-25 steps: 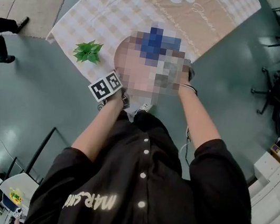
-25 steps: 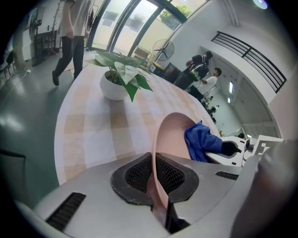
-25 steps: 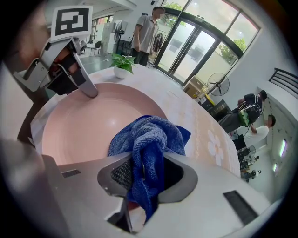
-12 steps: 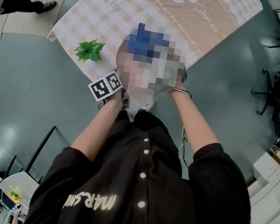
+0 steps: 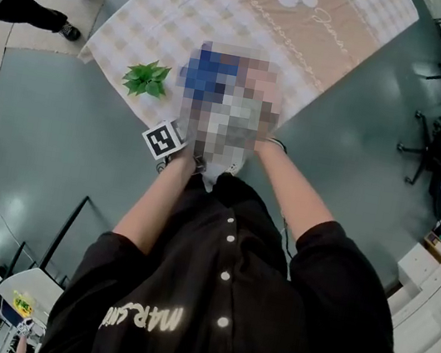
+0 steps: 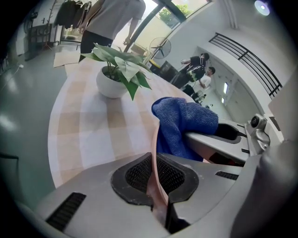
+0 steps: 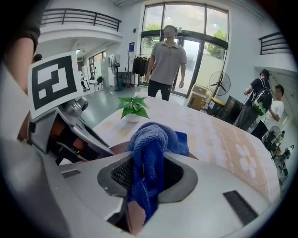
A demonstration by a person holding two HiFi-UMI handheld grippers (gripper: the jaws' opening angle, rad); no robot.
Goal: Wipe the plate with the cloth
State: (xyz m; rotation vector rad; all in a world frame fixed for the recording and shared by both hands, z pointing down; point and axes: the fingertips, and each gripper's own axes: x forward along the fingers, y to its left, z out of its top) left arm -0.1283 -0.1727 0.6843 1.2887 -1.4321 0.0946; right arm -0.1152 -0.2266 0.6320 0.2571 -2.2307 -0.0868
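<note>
Two forearms reach over a table with a checked tablecloth in the head view. A marker cube sits near a potted plant.

Left gripper view: the left gripper has its jaws pressed together on the rim of the pink plate. The plate is held edge-on and upright above the tablecloth. The blue cloth is bunched just beside the plate's right face.

Right gripper view: the right gripper is clamped on the cloth, which folds over its jaws. A strip of the plate shows behind the jaws at left. The potted plant and a standing person lie beyond.
</note>
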